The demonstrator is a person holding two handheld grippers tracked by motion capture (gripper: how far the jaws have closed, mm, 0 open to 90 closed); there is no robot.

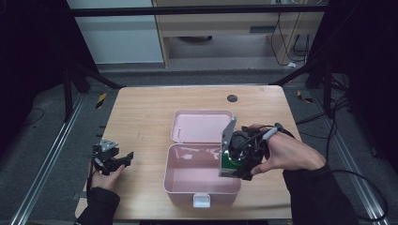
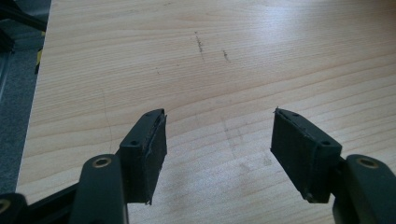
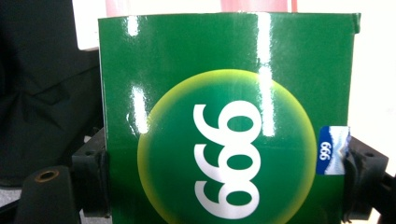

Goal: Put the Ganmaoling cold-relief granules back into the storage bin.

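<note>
Holding a green box (image 3: 224, 140) across its width, your right gripper (image 1: 237, 161) has one black jaw pressed on each side of it, so the jaws stand as far apart as the box is wide. In the right gripper view the glossy face of the box sits right in front of the camera, with a yellow-edged circle and white numerals, and a small blue label beside the jaw at that view's right. From above, the box hangs under your right gripper at the near right corner of the open pink case (image 1: 187, 180), whose lid (image 1: 202, 125) lies flat on the table beyond your tool. Your left gripper (image 1: 112, 161) is well apart from the case, off to its left, and in its own view its jaws gape wide over bare wooden table (image 2: 210, 60) with nothing between them.
</note>
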